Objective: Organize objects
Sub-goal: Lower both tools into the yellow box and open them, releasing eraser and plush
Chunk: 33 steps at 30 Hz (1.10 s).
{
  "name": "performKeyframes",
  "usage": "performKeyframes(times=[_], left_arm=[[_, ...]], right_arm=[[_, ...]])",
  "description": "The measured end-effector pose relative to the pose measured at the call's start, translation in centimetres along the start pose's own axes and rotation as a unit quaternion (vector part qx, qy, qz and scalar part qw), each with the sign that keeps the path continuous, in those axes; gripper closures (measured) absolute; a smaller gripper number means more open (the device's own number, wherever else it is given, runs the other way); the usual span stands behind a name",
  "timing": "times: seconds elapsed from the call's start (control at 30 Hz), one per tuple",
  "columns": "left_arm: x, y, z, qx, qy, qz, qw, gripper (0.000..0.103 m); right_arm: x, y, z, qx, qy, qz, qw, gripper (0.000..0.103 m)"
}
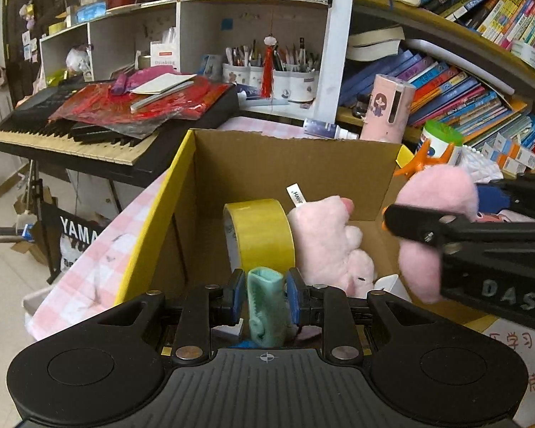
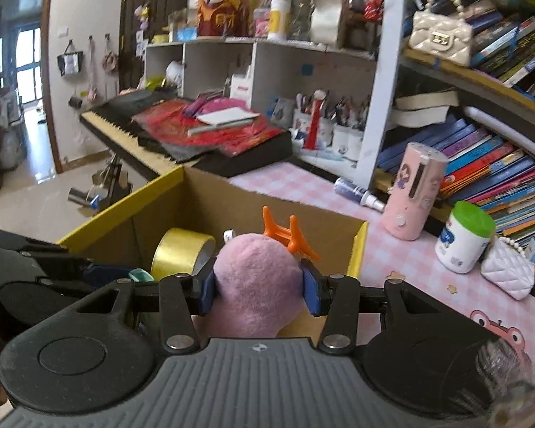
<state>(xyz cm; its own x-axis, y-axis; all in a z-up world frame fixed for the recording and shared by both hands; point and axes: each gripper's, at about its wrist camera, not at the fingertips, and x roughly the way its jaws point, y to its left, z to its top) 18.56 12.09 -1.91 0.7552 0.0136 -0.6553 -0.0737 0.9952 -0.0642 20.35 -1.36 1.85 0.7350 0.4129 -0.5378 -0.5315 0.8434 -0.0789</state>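
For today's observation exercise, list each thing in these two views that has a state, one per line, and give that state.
Left gripper: shut on a mint-green fabric piece.
Right gripper: shut on a pink plush toy with orange feet.
Brown cardboard box: open-topped, on the table.
Yellow tape roll: on edge inside the box.
Pale pink plush: lying in the box.
White green-lidded canister: upright, lid on.

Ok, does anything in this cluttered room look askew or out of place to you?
Yes. Crumpled red sheets, a pale booklet and a grey strip are piled on the black electronic keyboard, spilling over its keys. A small spray bottle lies on its side on the pink checked tabletop.
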Motion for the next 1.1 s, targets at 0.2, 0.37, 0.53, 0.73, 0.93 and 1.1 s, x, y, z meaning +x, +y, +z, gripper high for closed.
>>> performKeyframes(times=[0.2,0.37,0.53,0.73,0.93,1.1], left_arm=[[-1.2,0.6,0.0,-0.008,-0.018,0.016,0.9997,0.072],[-3.5,1.7,0.0,-0.028,-0.049,0.020,0.9982,0.064],[-5.2,2.1,-0.4,-0.037,-0.065,0.020,0.9970,0.051],[-6.2,2.1,-1.5,-0.032,-0.064,0.015,0.9973,0.037],[-7.5,1.8,-1.8,-0.027,-0.075,0.007,0.9968,0.034],[-8.5,1.1,-2.1,-0.014,-0.080,0.004,0.9966,0.027]], right_arm=[[1.5,0.2,-0.4,-0.001,0.022,0.005,1.000,0.058],[2.3,0.4,-0.6,0.003,0.038,0.008,0.999,0.058],[4.0,1.0,-1.2,0.000,0.087,0.029,0.996,0.058],[4.4,0.9,-1.4,0.025,0.102,0.035,0.994,0.058],[1.7,1.3,-1.7,0.019,0.062,-0.009,0.998,0.024],[-1.7,1.5,-2.4,0.024,0.027,-0.034,0.999,0.024]])
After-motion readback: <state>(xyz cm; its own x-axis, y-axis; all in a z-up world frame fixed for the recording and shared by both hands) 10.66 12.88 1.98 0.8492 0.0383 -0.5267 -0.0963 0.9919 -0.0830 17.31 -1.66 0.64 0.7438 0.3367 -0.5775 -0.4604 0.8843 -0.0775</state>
